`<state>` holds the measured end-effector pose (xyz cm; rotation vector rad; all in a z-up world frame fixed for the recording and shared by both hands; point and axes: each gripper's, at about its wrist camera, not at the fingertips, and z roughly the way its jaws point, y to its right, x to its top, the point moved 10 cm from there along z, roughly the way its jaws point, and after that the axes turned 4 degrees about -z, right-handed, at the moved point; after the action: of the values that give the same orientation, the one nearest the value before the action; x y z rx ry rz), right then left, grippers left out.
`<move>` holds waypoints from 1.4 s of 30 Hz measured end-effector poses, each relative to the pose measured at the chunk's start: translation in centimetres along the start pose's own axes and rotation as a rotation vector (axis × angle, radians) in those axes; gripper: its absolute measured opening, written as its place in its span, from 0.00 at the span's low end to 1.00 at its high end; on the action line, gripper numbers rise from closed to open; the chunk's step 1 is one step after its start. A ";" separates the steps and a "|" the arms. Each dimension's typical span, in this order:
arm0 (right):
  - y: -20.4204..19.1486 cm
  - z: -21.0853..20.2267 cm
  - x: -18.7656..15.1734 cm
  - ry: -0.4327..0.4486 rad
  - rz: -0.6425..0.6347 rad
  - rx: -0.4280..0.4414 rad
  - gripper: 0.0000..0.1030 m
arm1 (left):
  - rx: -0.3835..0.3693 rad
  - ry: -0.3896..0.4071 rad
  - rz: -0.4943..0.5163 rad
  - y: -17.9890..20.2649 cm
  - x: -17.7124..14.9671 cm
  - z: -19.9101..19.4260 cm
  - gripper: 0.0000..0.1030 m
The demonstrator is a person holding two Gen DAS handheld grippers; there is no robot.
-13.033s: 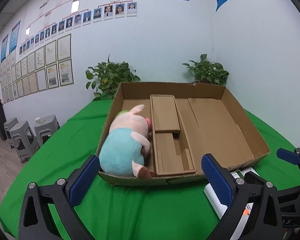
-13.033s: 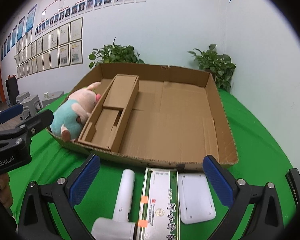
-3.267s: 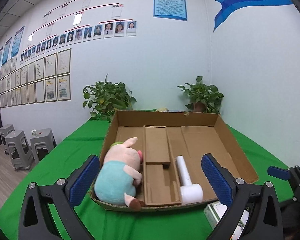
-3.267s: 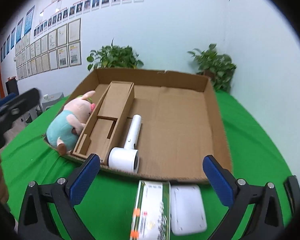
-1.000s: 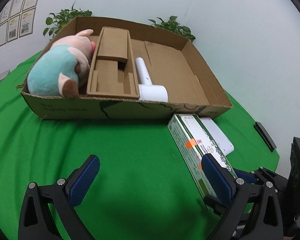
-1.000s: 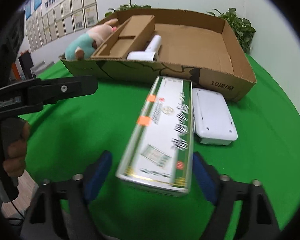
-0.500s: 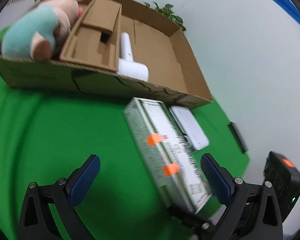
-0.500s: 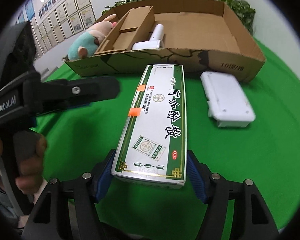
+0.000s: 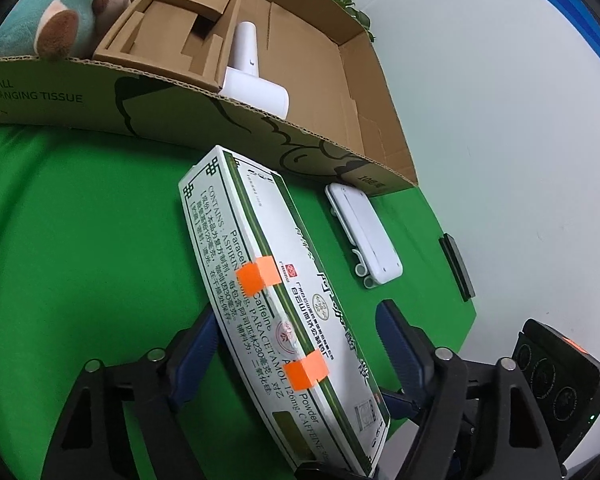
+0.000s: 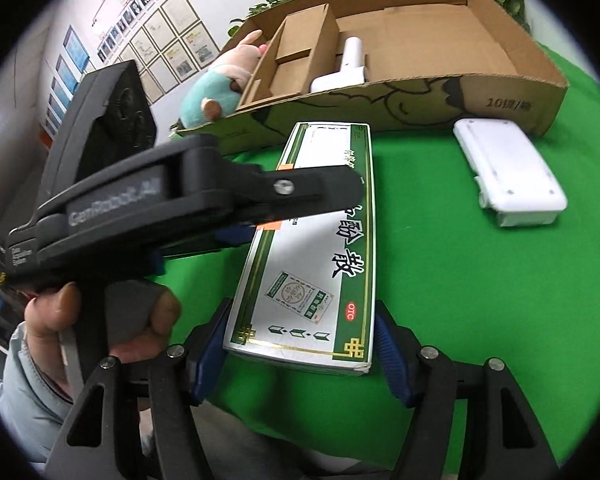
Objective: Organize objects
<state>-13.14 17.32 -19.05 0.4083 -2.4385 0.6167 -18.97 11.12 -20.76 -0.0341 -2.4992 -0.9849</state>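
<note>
- Right gripper (image 10: pixel 301 354) pinches the near end of the long medicine box (image 10: pixel 315 256), blue pads pressed on both long sides, and the box hangs above the green cloth (image 10: pixel 479 280).
- Left gripper (image 9: pixel 300 354) straddles the same medicine box (image 9: pixel 268 280) from the side: its left pad sits against the printed side face, while its right pad stands just off the box's far edge, so whether it grips is something I cannot tell.
- Across the right camera, the left gripper's black body cuts over the box's middle, with the person's hand (image 10: pixel 100 320) wrapped round its handle.
- Ahead, the box's far end points at the cardboard tray (image 10: pixel 511 96), close to the tray's near wall but apart from it.
- Inside the tray: plush pig (image 10: pixel 220 88) in the left compartment, cardboard insert (image 10: pixel 296 60) beside it, white hair dryer (image 10: pixel 345 68) lying right against the insert's right wall.
- Right of the dryer, the tray's bare cardboard floor runs wide to the right wall.
- On the cloth, a white flat case (image 10: pixel 507 176) lies just in front of the tray's right corner, well clear of the medicine box.
- Bare green cloth stretches to the left of the box.
</note>
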 end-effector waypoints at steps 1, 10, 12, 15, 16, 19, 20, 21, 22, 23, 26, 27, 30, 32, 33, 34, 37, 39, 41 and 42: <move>0.0 0.0 0.0 -0.001 0.003 0.006 0.63 | 0.000 -0.001 -0.003 -0.1 0.0 0.0 0.65; -0.4 -0.1 0.3 0.008 -0.015 -0.001 0.63 | -0.028 0.005 0.031 0.8 -0.2 -0.5 0.48; -0.5 -0.2 0.3 0.012 -0.019 -0.003 0.63 | -0.024 0.011 0.046 1.1 -0.2 -0.8 0.47; -0.6 -0.2 0.4 0.017 -0.023 -0.006 0.62 | -0.032 0.015 0.063 1.7 -0.2 -1.1 0.45; -0.6 -0.3 0.4 0.019 -0.023 -0.007 0.62 | -0.031 0.017 0.069 1.9 -0.2 -1.1 0.44; -0.6 -0.4 0.5 0.027 -0.020 -0.008 0.62 | -0.032 0.023 0.097 2.6 -0.1 -1.2 0.41; -0.6 -0.5 0.6 0.031 -0.023 -0.013 0.61 | -0.037 0.027 0.104 2.9 -0.1 -1.3 0.41; -0.6 -0.6 0.7 0.035 -0.029 -0.019 0.61 | -0.037 0.032 0.111 3.2 0.0 -1.5 0.41; -0.6 -0.7 0.8 0.039 -0.036 -0.023 0.61 | -0.036 0.037 0.119 3.4 0.1 -1.6 0.41; -0.7 -0.8 0.9 0.045 -0.042 -0.027 0.61 | -0.038 0.042 0.124 3.7 0.2 -1.8 0.41; -0.8 -1.1 1.3 0.060 -0.058 -0.039 0.61 | -0.046 0.053 0.132 4.1 0.5 -2.6 0.40; -0.9 -1.2 1.4 0.065 -0.065 -0.044 0.61 | -0.046 0.055 0.135 4.2 0.6 -2.7 0.40; -1.1 -1.5 1.7 0.078 -0.075 -0.049 0.60 | -0.047 0.061 0.148 4.8 0.9 -3.2 0.39; -1.1 -1.6 2.0 0.085 -0.079 -0.053 0.60 | -0.052 0.066 0.161 5.3 1.0 -3.5 0.39; -1.1 -1.6 2.1 0.089 -0.081 -0.056 0.60 | -0.052 0.070 0.169 5.6 1.1 -3.7 0.39; -1.1 -1.7 2.2 0.091 -0.082 -0.056 0.60 | -0.050 0.072 0.174 5.8 1.3 -3.8 0.39; -1.0 -1.8 2.5 0.098 -0.083 -0.056 0.60 | -0.047 0.076 0.187 6.4 1.5 -3.8 0.39; -1.0 -1.8 2.6 0.102 -0.084 -0.055 0.60 | -0.048 0.076 0.187 6.5 1.6 -3.8 0.38; -0.9 -1.8 2.6 0.102 -0.084 -0.054 0.60 | -0.044 0.075 0.191 6.7 1.7 -3.8 0.38; -0.9 -1.7 2.7 0.102 -0.084 -0.053 0.60 | -0.043 0.075 0.193 6.8 1.7 -3.9 0.38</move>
<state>-14.03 17.03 -15.89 0.4439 -2.3229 0.5236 -17.67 13.37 -13.22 -0.2428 -2.3556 -0.9410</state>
